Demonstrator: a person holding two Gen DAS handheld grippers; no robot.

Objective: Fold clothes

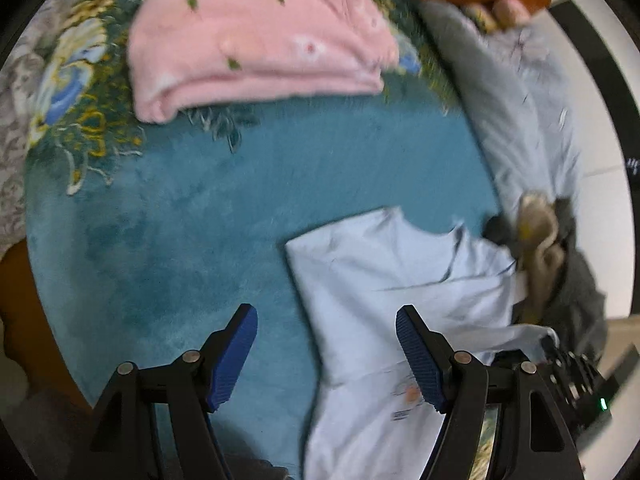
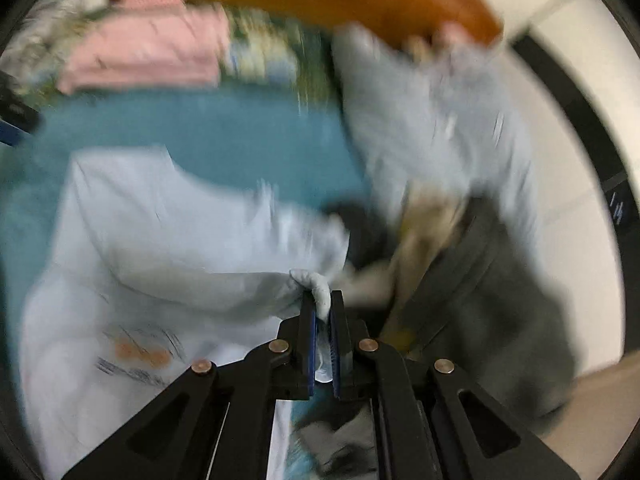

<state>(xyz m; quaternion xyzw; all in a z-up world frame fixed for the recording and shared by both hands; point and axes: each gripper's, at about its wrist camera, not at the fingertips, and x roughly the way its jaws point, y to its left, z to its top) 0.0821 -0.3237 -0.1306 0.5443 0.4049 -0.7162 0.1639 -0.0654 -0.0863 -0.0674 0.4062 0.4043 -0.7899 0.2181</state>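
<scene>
A pale blue T-shirt [image 1: 384, 280] with a small orange print lies on the teal blanket [image 1: 180, 208], collar facing away. My left gripper [image 1: 326, 316] is open and empty, hovering over the shirt's left edge. In the right wrist view, my right gripper [image 2: 322, 300] is shut on a bunched fold of the same pale blue T-shirt [image 2: 168, 236], at its right sleeve side. The right gripper also shows in the left wrist view [image 1: 572, 364], at the shirt's right edge. The right wrist view is motion-blurred.
A folded pink garment [image 1: 256, 48] lies at the far side of the blanket. A grey-blue garment [image 1: 520, 92], a beige item [image 1: 538, 240] and a dark grey garment [image 1: 576, 280] are piled on the right. An orange-sleeved hand [image 1: 500, 10] is at the top.
</scene>
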